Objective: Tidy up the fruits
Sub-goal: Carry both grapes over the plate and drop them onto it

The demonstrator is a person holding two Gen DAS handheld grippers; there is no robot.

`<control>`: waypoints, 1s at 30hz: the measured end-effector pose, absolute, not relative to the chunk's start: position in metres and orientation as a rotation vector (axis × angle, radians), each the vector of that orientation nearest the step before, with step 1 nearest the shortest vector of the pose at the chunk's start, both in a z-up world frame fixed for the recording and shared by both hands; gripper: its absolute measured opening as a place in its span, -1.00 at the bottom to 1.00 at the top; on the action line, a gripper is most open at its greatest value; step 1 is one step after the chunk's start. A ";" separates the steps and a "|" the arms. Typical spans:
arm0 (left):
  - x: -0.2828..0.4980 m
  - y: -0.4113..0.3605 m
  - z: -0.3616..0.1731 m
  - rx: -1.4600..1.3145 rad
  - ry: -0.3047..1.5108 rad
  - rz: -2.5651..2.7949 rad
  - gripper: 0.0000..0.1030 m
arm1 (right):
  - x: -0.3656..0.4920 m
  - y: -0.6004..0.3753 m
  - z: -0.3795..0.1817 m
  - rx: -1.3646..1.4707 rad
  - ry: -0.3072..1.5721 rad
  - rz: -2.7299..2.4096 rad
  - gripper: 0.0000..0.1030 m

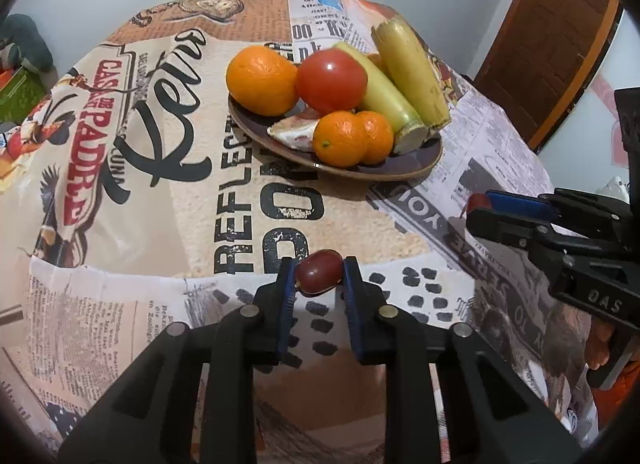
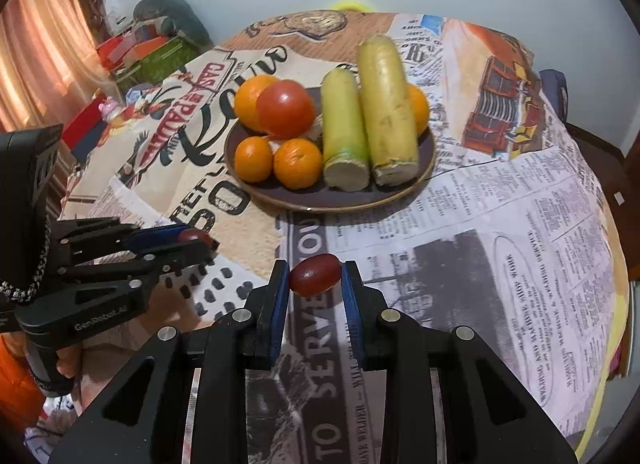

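A brown plate on the newsprint tablecloth holds a large orange, a red tomato, two small mandarins, a peeled fruit segment and two long yellow-green pieces. My left gripper is shut on a red grape, near the table's front. My right gripper is shut on another red grape. Each gripper shows in the other's view, the right gripper at the right edge and the left gripper at the left edge, both short of the plate.
The round table drops off at its edges. Coloured boxes and clutter lie beyond the far left. A wooden door stands at the right, a curtain at the left.
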State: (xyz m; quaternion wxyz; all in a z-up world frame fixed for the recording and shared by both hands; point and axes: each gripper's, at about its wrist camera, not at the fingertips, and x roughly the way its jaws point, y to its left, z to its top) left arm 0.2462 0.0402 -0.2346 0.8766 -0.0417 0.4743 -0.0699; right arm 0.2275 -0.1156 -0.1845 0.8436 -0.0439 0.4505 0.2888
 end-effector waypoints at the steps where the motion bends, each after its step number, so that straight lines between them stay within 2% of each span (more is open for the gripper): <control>1: 0.245 0.040 -0.231 -0.083 0.981 -0.147 -0.56 | 0.228 -0.118 -0.183 -0.092 0.947 0.605 -0.53; 21: 0.282 0.043 -0.139 -0.055 0.743 -0.154 -0.55 | 0.270 -0.113 -0.107 -0.069 0.726 0.577 -0.53; 30: 0.319 0.053 -0.128 -0.072 0.705 -0.124 -0.55 | 0.294 -0.092 -0.091 -0.085 0.662 0.595 -0.53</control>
